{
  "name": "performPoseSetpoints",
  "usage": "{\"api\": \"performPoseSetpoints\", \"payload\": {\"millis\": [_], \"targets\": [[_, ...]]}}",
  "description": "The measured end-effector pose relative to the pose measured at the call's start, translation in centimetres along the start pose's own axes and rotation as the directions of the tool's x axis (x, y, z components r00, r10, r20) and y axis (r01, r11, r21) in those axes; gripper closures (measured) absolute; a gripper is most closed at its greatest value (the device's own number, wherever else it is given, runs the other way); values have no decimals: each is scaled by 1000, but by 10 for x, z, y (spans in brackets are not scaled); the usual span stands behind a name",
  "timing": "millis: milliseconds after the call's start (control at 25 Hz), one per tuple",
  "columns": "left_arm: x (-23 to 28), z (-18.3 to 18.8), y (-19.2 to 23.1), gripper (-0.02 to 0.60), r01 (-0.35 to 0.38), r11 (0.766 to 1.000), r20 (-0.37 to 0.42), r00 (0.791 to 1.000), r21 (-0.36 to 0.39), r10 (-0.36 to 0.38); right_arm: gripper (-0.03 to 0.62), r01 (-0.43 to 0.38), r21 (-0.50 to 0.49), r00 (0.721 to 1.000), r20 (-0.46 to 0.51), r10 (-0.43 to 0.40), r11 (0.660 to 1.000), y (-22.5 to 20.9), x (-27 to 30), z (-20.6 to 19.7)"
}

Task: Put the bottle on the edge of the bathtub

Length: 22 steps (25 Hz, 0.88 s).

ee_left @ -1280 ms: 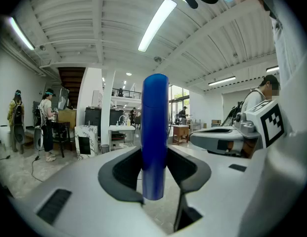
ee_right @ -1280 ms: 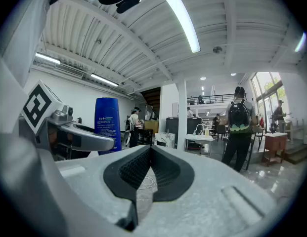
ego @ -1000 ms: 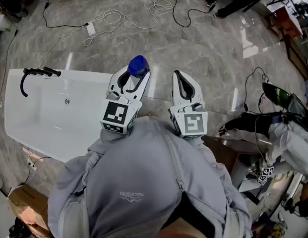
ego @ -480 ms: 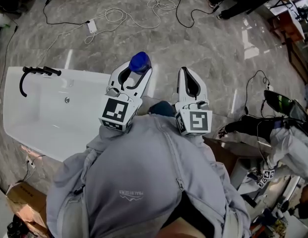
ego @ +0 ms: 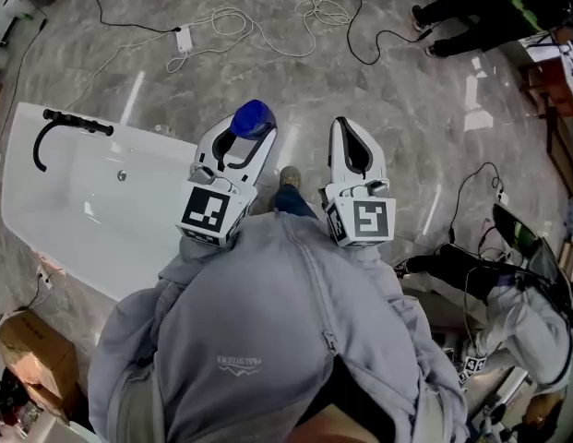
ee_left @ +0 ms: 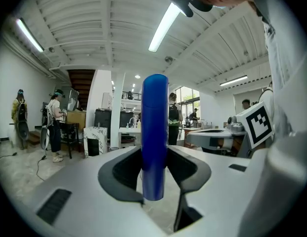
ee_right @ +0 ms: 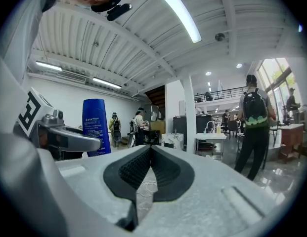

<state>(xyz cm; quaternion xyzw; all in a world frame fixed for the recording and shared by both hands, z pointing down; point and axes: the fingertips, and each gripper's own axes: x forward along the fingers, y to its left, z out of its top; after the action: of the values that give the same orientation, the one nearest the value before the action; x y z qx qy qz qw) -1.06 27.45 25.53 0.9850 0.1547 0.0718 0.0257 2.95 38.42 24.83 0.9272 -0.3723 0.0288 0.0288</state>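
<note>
Blue bottle (ee_left: 154, 127) upright, pinched between left gripper (ego: 242, 137) jaws; right gripper (ee_right: 150, 152) alongside, pressed together

Smooth glossy blue plastic: bottle (ee_left: 154, 132). Glossy white finish: bathtub (ego: 74, 210). Polished, reflective grey stone: floor (ego: 406, 90). Matt white plastic, ribbed black pads: right tongs (ee_right: 151, 149). Soft matt grey cloth: hoodie (ego: 268, 340).

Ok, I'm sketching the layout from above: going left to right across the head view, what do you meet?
Black faucet → blue bottle → shoe → right gripper
</note>
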Motion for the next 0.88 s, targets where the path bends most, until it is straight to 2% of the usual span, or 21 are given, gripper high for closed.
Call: {"api": "performPoseSetpoints", "payload": {"millis": [280, 480, 880], "targets": [[33, 10, 29, 426, -129, 991, 30, 991, -16, 130, 591, -134, -10, 991, -7, 134, 991, -33, 48, -1], [44, 10, 56, 426, -246, 969, 15, 969, -22, 247, 591, -198, 10, 980, -13, 198, 980, -51, 73, -5], [63, 19, 81, 426, -385, 922, 26, 922, -41, 386, 591, -307, 35, 951, -22, 308, 951, -71, 112, -13]]}}
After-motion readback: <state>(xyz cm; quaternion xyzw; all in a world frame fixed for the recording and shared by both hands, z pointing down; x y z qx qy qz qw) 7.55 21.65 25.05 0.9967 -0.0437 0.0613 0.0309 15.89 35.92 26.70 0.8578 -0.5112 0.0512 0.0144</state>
